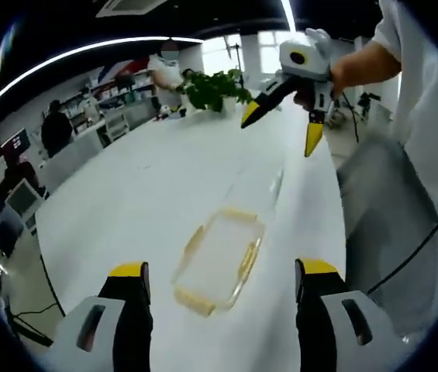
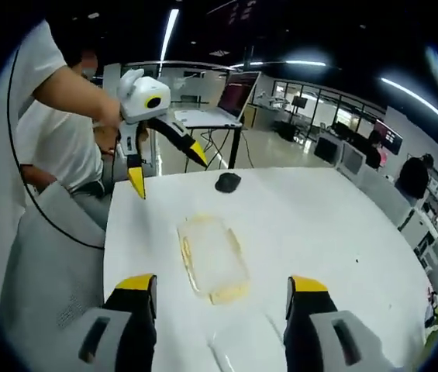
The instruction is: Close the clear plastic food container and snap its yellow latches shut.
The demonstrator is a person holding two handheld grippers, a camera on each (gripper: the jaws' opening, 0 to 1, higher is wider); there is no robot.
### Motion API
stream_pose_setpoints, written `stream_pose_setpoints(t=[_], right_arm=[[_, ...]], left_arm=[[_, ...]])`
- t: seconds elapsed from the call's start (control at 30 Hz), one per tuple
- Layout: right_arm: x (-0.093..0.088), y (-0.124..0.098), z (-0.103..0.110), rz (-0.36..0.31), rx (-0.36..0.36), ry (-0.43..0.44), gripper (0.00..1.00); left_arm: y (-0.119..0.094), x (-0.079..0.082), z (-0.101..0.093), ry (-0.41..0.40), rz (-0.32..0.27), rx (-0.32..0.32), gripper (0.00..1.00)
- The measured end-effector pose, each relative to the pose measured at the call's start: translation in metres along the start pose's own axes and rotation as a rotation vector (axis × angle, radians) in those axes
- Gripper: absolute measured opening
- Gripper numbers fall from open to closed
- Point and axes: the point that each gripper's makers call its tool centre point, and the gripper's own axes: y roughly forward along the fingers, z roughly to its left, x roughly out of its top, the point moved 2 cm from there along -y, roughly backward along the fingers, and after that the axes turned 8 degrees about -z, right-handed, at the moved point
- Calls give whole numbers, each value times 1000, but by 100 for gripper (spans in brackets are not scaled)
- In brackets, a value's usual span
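Left gripper view has my left gripper [image 1: 222, 283] spread at the bottom of the frame, hovering above the clear plastic food container [image 1: 219, 260] at lower centre on the white table [image 1: 125, 201], seemingly lining up to work it. It looks empty, its yellow latches [image 1: 193, 300] splayed outward. My right gripper [image 1: 282, 129], upper right, hangs spread and empty. A clear lid [image 2: 246, 345] lies at that view's bottom edge.

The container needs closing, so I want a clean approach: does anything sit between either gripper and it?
Nothing visible does. The clear container lies on bare white table, with open space between it and both open grippers, left gripper and right gripper. A dark mouse lies beyond the container, out of the way.
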Motion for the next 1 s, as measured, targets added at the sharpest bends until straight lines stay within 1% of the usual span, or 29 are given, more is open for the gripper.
stream_pose_setpoints(t=[0.07,0.1,0.17,0.23,0.33,0.4,0.47,0.5,0.57,0.63,0.7,0.8,0.87,0.93,0.97,1.0], right_arm=[[-5,8,-1,22,21,-10,65],[-8,11,-1,38,28,-12,65],[-12,19,-2,61,44,-34,65],[-12,25,-3,57,54,-27,64],[-20,34,-3,83,70,-51,63],[-23,38,-4,92,78,-44,62],[-28,41,-4,108,92,-56,60],[-32,44,-5,132,98,-72,59],[-37,49,-5,150,115,-86,60],[-42,52,-4,177,133,-100,58],[-45,58,-4,188,145,-104,57],[-51,65,-4,215,165,-124,54],[-56,71,-5,231,170,-127,54],[-59,76,-6,235,182,-120,54],[-60,77,-5,237,186,-122,53],[-64,81,-7,251,196,-142,51]], left_arm=[[2,-12,6,43,56,-33,73],[3,-15,7,57,59,-48,73],[6,-23,11,56,71,-68,72],[9,-32,17,61,93,-84,71],[13,-40,23,47,80,-96,70],[15,-43,25,55,84,-107,68],[19,-49,26,73,98,-134,67],[21,-52,26,92,106,-151,66],[24,-57,26,134,124,-181,65],[28,-61,27,147,122,-191,62],[32,-69,27,156,153,-215,62],[37,-75,26,172,164,-244,61],[39,-77,26,185,173,-259,60],[41,-82,28,182,187,-267,61],[41,-85,30,181,199,-266,62],[41,-89,31,178,217,-269,61]])
